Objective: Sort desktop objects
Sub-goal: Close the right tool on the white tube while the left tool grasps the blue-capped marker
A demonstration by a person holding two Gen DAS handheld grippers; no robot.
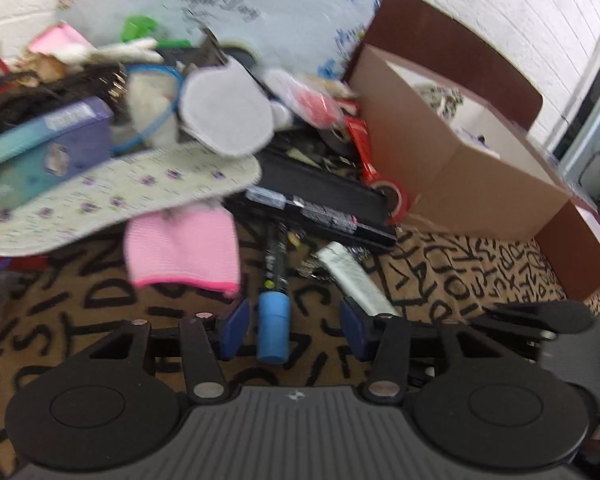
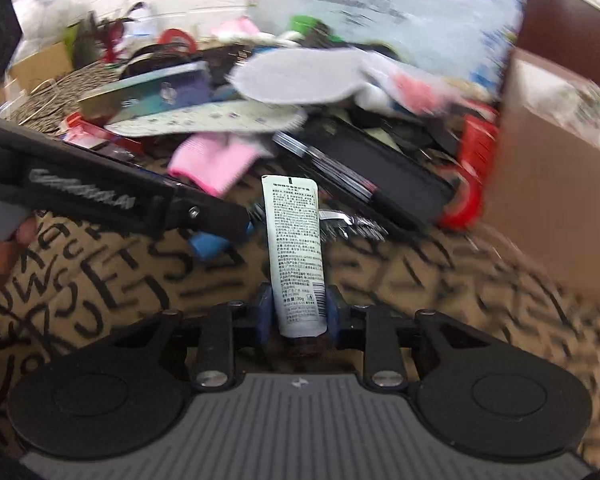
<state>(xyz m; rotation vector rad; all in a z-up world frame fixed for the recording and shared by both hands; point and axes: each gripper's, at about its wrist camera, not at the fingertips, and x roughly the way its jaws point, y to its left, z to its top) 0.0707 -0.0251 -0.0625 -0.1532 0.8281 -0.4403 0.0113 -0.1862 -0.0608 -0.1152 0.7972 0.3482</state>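
Between the right gripper [image 2: 299,312] blue pads, a flat white printed tube [image 2: 296,252] sits clamped; the left gripper [image 1: 296,330], spread wide, straddles a blue-capped cylindrical marker [image 1: 274,316] on lettered cloth [image 1: 480,276].

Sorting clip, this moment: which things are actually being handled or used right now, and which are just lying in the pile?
In play: white tube, clamped in the right gripper; blue-capped marker, between the open left gripper fingers; cardboard box, probably the bin.

Lying about: pink cloth, floral insole, grey insole, red tape.
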